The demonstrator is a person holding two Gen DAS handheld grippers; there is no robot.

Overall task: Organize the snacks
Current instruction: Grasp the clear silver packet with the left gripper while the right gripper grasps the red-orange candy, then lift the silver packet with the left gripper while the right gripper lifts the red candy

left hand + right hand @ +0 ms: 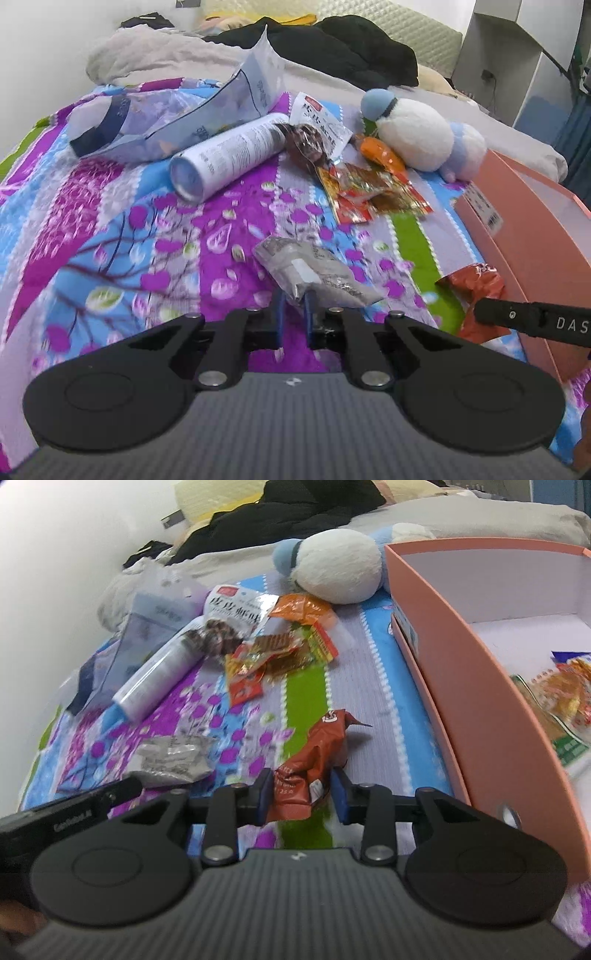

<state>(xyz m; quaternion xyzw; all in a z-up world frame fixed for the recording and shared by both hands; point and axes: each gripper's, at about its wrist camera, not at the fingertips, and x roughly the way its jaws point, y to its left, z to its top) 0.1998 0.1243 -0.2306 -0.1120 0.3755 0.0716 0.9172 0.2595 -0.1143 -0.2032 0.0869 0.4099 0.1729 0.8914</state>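
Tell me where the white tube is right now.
The white tube lies on the bedspread in the upper middle of the left wrist view, between the pale blue bag and the brown snack pack.

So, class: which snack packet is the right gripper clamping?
The brown-red packet, pinched in the right gripper; the grey one sits in the left gripper.

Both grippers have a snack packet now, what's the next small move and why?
Probably carry the right gripper, jaws shut on the crumpled red-brown foil packet, over the pink cardboard box wall and release: it's right beside it, already holding snacks.
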